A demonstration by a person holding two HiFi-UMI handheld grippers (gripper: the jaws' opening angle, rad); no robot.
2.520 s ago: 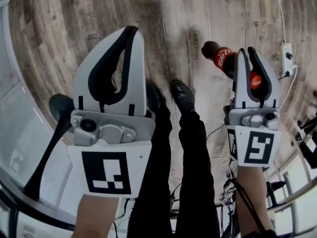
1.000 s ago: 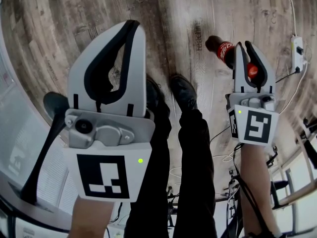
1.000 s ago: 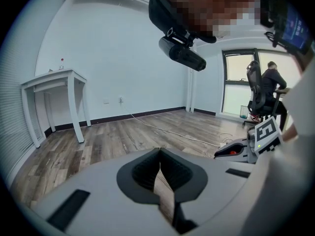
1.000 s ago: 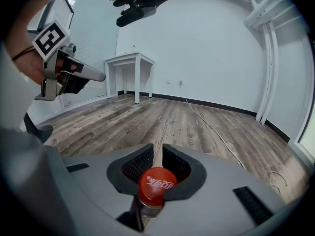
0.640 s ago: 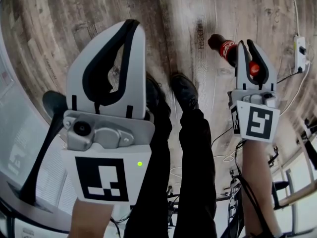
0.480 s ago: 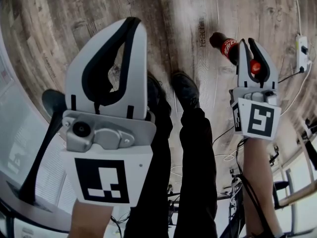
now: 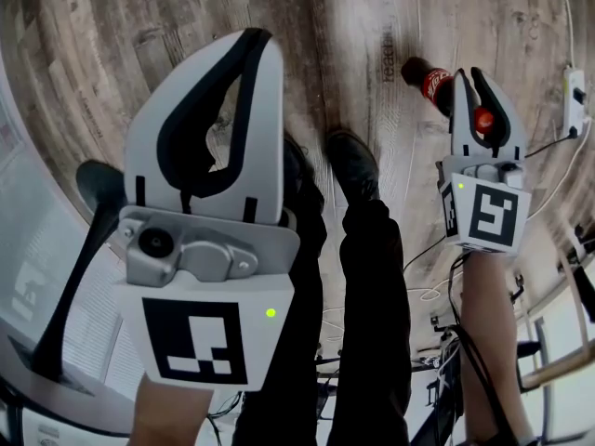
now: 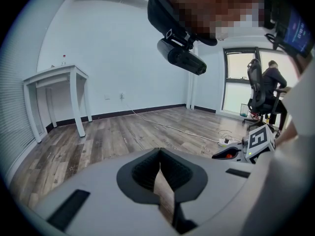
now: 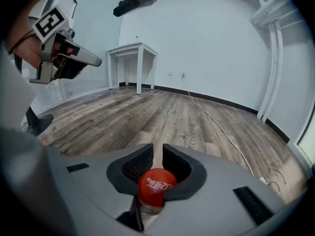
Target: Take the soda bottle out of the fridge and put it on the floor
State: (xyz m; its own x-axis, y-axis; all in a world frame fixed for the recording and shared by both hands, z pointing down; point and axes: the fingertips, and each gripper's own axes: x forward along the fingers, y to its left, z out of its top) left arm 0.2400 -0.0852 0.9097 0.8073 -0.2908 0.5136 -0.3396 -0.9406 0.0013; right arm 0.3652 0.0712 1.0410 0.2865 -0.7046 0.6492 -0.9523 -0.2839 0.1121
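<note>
The soda bottle (image 7: pixel 426 75), dark with a red label and a red cap (image 9: pixel 157 185), hangs above the wooden floor (image 7: pixel 353 26). My right gripper (image 7: pixel 468 74) is shut on its neck just below the cap, and the body sticks out past the jaws to the upper left. In the right gripper view the cap sits between the black pads (image 9: pixel 135 167). My left gripper (image 7: pixel 253 43) fills the left of the head view, held high and shut with nothing in it; its jaw tips meet in the left gripper view (image 8: pixel 160 154).
My legs and black shoes (image 7: pixel 354 166) stand between the grippers. A white power strip (image 7: pixel 574 100) and its cable lie on the floor to the right. A white table (image 9: pixel 131 50) stands by the far wall. A person sits on an office chair (image 8: pixel 266 87) by the window.
The right gripper with the bottle has drifted right and further from the head camera, looking smaller. The left gripper has barely moved.
</note>
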